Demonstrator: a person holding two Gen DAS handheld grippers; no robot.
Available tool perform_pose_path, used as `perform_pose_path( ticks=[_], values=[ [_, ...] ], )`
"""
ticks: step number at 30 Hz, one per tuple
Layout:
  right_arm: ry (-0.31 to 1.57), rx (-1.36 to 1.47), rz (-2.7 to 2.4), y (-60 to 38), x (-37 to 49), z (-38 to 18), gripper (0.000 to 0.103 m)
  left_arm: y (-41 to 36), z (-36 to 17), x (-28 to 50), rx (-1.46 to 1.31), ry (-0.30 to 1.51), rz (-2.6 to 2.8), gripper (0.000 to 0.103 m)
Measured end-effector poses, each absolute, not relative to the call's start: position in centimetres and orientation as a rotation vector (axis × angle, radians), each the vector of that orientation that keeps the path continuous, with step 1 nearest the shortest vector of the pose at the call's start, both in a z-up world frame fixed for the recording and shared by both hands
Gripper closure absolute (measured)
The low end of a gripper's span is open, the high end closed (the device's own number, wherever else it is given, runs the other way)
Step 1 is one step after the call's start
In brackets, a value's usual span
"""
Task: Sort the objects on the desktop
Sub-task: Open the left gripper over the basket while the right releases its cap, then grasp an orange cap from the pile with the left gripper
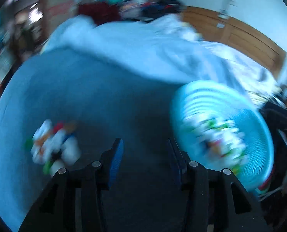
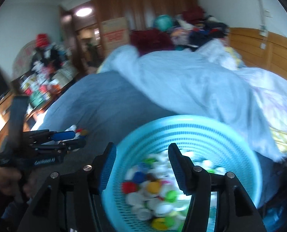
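Loose bottle caps (image 1: 54,145) are lying in a heap on the bedsheet, well left of the blue basket (image 2: 230,133). Left gripper (image 1: 145,150), jaws parted and empty, is nearer them. Right gripper (image 2: 141,166) is hovering over the basket, parted, holding nothing.

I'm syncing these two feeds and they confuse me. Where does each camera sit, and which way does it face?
Left wrist: on the left gripper, facing down across the blue bedsheet; own open fingers show, loose bottle caps lying left.
Right wrist: on the right gripper, over the round turquoise plastic mesh basket; own open fingers, the left gripper and a hand show.
Shared: basket, caps, sheet, pale rumpled duvet.
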State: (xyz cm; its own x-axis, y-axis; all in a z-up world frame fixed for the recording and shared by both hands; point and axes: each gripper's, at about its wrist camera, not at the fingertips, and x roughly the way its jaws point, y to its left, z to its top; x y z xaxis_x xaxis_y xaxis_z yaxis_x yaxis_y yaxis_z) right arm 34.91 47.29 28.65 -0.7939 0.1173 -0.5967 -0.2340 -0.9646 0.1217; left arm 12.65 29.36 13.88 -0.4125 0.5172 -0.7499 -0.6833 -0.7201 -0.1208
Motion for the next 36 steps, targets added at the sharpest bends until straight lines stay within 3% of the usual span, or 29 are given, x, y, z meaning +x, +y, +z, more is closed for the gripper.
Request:
perform_pose_path(
  ticks=[9,13,15,18,28,36],
  values=[
    [0.27,-1.187,2.9,40.6,29.8,22.7,0.042,16.2,6.2,5.3,-1.342,0.042,2.357,0.062],
    [0.263,-1.25,2.878,40.0,28.7,21.4,0.042,16.8,5.4,2.8,-1.293,0.095,2.477,0.062],
    [0.257,-1.273,2.86,40.2,28.3,21.1,0.042,18.3,3.3,1.8,-1.366,0.211,2.427,0.06],
    [0.251,-1.287,2.846,40.5,28.0,20.7,0.042,20.7,3.7,4.6,-1.255,0.265,2.136,0.075],
    [0.228,-1.333,2.894,38.0,26.2,19.5,0.042,16.6,3.8,6.9,-1.234,0.198,2.212,0.075],
    [0.229,-1.393,2.862,37.4,25.7,18.2,0.041,20.4,3.2,7.0,-1.128,0.283,2.127,0.075]
  ],
)
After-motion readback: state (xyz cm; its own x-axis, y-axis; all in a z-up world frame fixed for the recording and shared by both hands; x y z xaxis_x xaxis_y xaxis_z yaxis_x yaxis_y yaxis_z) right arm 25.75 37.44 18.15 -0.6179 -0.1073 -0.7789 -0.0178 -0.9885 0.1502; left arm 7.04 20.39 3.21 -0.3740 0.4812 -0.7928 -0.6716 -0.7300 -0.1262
